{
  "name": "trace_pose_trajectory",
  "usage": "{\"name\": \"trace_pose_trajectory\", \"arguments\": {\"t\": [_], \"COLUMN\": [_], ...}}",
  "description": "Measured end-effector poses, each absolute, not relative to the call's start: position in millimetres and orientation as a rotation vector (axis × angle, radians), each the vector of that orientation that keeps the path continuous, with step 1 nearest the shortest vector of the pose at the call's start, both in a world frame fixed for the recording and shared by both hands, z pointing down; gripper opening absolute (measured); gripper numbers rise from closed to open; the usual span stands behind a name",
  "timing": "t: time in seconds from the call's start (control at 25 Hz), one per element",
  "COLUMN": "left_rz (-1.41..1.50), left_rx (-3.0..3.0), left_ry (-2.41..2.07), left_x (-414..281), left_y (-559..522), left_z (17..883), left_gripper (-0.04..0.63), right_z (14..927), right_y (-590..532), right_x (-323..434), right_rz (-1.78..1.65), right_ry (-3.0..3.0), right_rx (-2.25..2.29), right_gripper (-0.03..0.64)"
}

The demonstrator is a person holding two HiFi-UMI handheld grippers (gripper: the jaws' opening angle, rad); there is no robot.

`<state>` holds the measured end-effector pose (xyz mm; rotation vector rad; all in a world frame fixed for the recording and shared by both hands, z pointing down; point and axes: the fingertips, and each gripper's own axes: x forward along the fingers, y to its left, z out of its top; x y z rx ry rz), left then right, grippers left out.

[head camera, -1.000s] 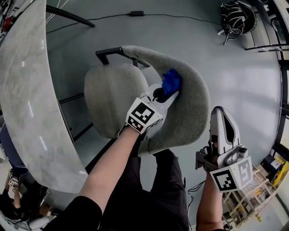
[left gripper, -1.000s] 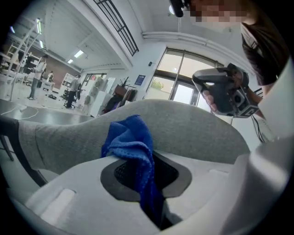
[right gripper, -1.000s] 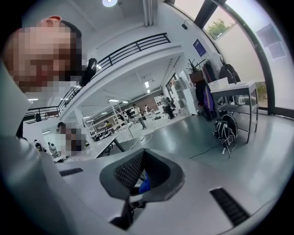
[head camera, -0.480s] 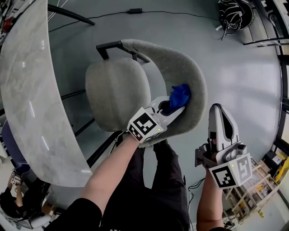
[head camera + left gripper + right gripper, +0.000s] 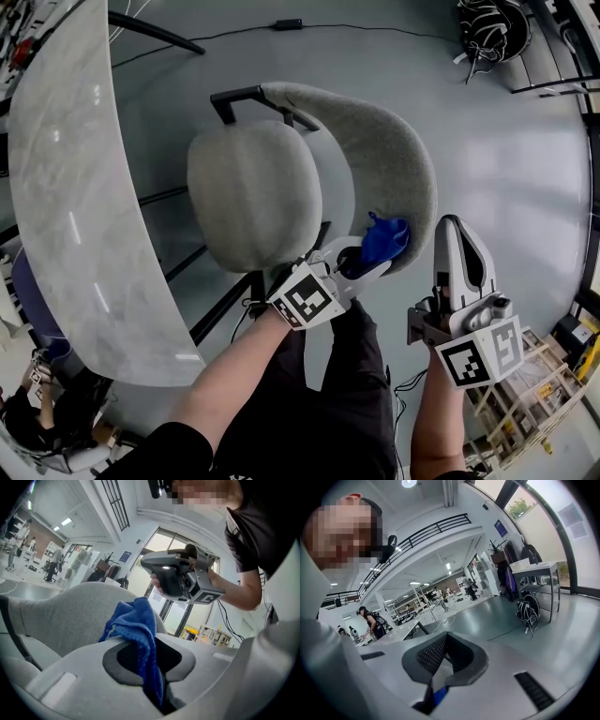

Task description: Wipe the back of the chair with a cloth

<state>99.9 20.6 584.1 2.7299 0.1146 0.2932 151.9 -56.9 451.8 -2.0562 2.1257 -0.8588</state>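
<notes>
A grey upholstered chair stands below me with a round seat (image 5: 251, 192) and a curved backrest (image 5: 386, 155). My left gripper (image 5: 364, 255) is shut on a bunched blue cloth (image 5: 384, 238), which presses on the near end of the backrest. In the left gripper view the cloth (image 5: 136, 623) hangs between the jaws in front of the grey backrest (image 5: 56, 616). My right gripper (image 5: 459, 251) hovers apart from the chair at its right, pads together with nothing in them. It also shows in the left gripper view as the right gripper (image 5: 174, 576), and in its own view as the right gripper (image 5: 445, 660).
A long marble tabletop (image 5: 66, 187) curves along the left. The chair's black frame (image 5: 234, 98) juts out at the far side. A black backpack (image 5: 492, 33) and a cable (image 5: 281, 25) lie on the grey floor. A wooden rack (image 5: 525, 403) stands at lower right.
My left gripper has slid the blue cloth along the backrest from its middle toward its near end. The right gripper has stayed almost still.
</notes>
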Motion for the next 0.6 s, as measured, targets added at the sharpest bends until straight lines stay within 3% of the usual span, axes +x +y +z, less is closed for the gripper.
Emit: {"name": "trace_pose_trajectory", "arguments": {"t": [0.28, 0.6], "left_rz": [0.303, 0.317], "left_rx": [2.725, 2.758], "left_ry": [0.123, -0.173], "left_x": [89.4, 67.7], "left_y": [25.6, -100.3], "left_z": [578.1, 621.4], "left_gripper": [0.057, 0.057], "right_z": [449.0, 458.9], "right_y": [-64.8, -77.9], "right_x": [152.5, 153.9], "right_rz": [-0.853, -0.850], "right_ry": [2.133, 2.142], "right_rx": [-2.049, -2.038], "right_gripper": [0.014, 0.014]}}
